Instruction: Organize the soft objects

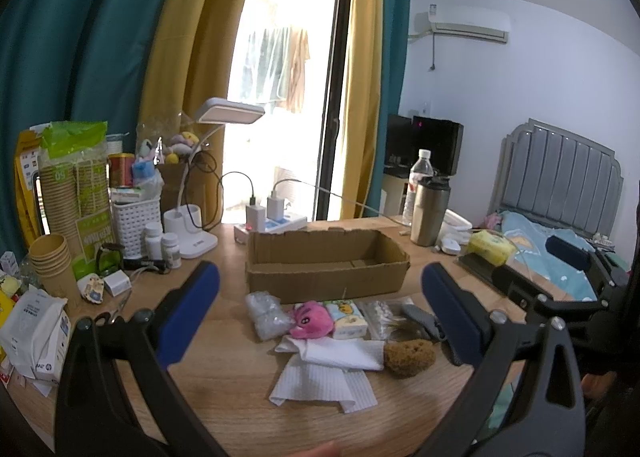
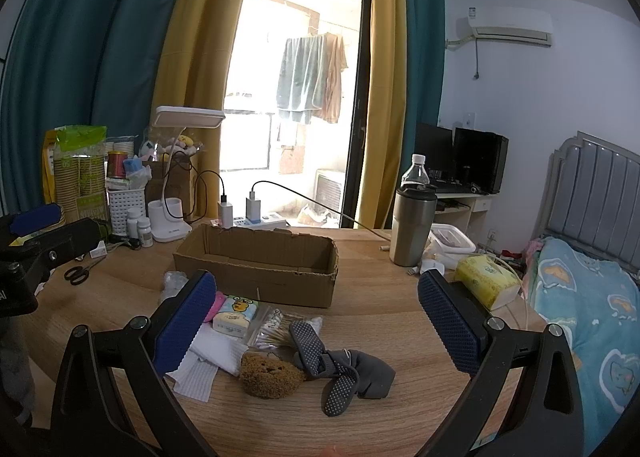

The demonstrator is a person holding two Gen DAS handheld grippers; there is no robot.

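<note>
Right now your left gripper point(image 1: 320, 315) hangs above the table point(image 1: 224, 389) with its blue pads point(image 1: 188, 309) spread wide and nothing between them; your right gripper point(image 2: 316, 321) is likewise released and holds nothing. Both hover over the soft things, which lie in a loose cluster on the wood just in front of the box point(image 1: 326, 263), none of them inside it.

From the left view you see, side by side along the box's near wall, a clear bag point(image 1: 267, 313), a pink plush point(image 1: 311, 319), a tissue pack point(image 1: 346, 317) and a bag of swabs point(image 1: 380, 315). Nearer you lie a white cloth point(image 1: 340, 353) on top of a ribbed paper towel point(image 1: 320, 385), with a brown sponge point(image 1: 409, 357) touching the cloth's right edge.

From the right view, grey socks point(image 2: 340, 371) with dotted soles lie just right of the sponge, touching it.

Off to the right a steel tumbler point(image 2: 412, 227) stands upright with a water bottle point(image 2: 416, 173) behind it, and a yellow tissue box point(image 2: 486, 281) rests near the table's edge. Scissors point(image 2: 78, 273) lie well apart on the left.
</note>
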